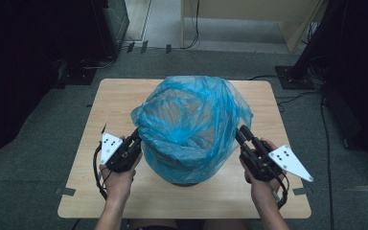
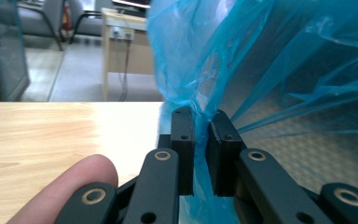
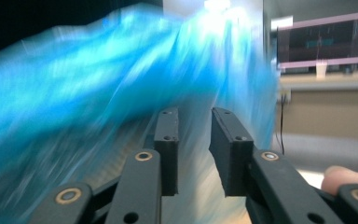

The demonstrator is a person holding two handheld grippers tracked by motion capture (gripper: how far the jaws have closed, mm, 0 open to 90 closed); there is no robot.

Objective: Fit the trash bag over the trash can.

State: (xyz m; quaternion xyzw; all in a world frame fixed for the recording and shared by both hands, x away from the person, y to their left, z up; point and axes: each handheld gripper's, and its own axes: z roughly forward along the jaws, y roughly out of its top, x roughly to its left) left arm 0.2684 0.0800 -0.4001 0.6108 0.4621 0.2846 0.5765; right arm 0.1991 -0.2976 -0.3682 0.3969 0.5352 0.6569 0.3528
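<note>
The blue plastic bag (image 1: 191, 125) sits at the middle of the wooden counter (image 1: 115, 96), draped over a round bin whose dark base (image 1: 184, 182) peeks out at the near side. It lies directly between the two grippers, so each hand works its own flank: the left gripper (image 1: 135, 139) meets the bag's left side, the right gripper (image 1: 243, 135) its right side, and neither is clearly nearer than the other. The bag is thin, translucent and crinkled, its mouth open upward with loose folds sagging inward; the skirt hangs down the bin's wall toward the counter.

In the left gripper view the left gripper (image 2: 200, 122) is pinched on a gathered pleat of the film, which stretches in taut lines away to the right. In the right gripper view the right gripper (image 3: 193, 123) has its jaws a little apart with film (image 3: 98, 93) between them; blur hides whether the pads press it.
</note>
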